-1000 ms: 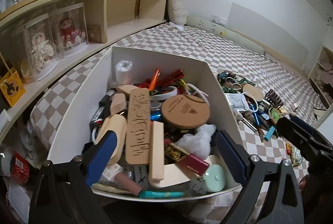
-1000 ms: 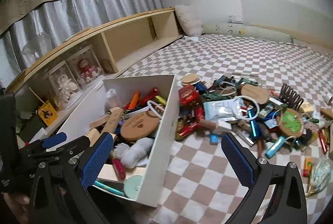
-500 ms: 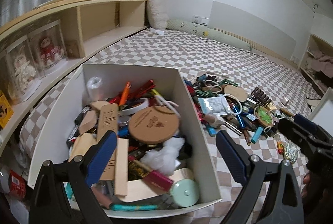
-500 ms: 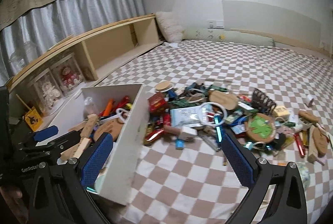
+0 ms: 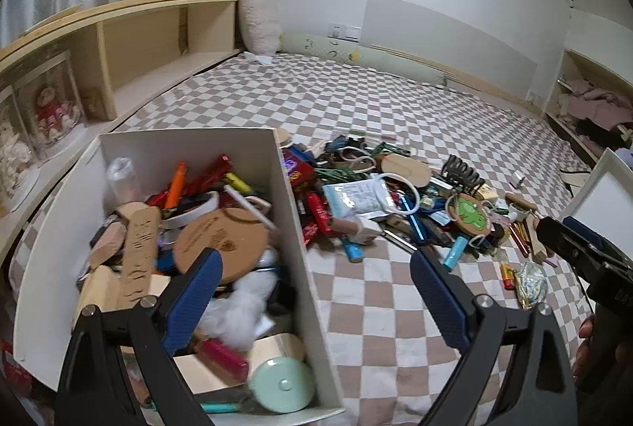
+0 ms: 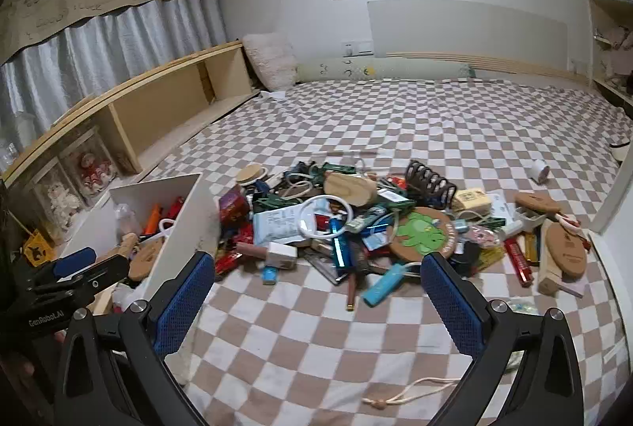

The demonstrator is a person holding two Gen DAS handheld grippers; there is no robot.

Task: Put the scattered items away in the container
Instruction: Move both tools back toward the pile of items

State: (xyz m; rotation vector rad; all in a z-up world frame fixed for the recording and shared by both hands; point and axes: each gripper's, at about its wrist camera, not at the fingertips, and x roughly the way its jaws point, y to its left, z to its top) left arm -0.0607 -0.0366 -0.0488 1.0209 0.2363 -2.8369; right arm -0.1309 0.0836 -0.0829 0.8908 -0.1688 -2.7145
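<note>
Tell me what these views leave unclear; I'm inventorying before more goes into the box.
- Left wrist: the white box's lower layers are buried under its top items; its near corner is behind the left gripper.
- Right wrist: the pile's underside items are overlapped; labels are too small to read.
- Right wrist: the right gripper hides the near bedspread.

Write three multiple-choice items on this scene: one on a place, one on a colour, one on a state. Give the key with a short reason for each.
1. Where does the green frog coaster lie?
A. in the white box
B. in the pile on the checked cover
C. on the wooden shelf

2. What colour are the pads on the right tool?
A. blue
B. red
C. yellow

3. How is the left tool set?
A. shut on a pen
B. shut on nothing
C. open, holding nothing

Key: 1 B, it sits among the loose items, outside the white box. 2 A, both pads show blue. 3 C, its fingers stand wide apart with nothing between them.
</note>
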